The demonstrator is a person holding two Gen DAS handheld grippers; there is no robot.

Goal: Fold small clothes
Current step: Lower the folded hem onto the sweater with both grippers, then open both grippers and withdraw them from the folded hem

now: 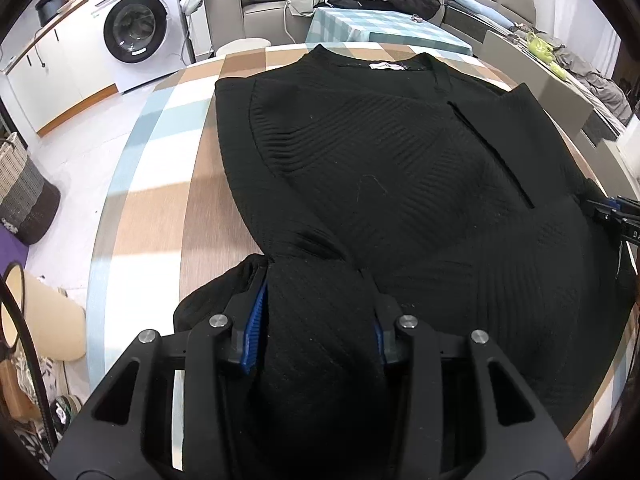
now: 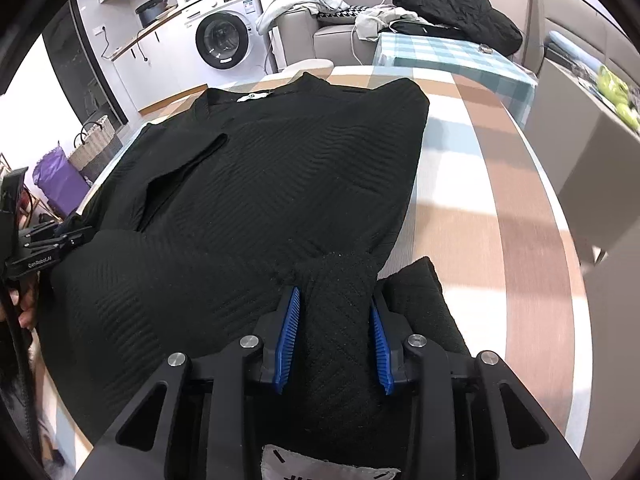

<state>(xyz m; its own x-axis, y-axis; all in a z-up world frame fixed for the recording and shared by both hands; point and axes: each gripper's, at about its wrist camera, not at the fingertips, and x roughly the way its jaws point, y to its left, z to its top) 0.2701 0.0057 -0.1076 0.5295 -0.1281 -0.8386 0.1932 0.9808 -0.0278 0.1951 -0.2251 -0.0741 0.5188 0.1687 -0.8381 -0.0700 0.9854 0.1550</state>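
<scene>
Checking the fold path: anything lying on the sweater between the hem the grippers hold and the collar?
Nothing visible. The left gripper and right gripper each pinch bunched hem of the black sweater. The fabric from there up to the collar is bare, and the checked tablecloth beside it carries no objects.

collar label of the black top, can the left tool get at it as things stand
Probably not yet: the left tool is shut on the black top's near hem, and the collar label lies at the far edge, though uncovered.
</scene>
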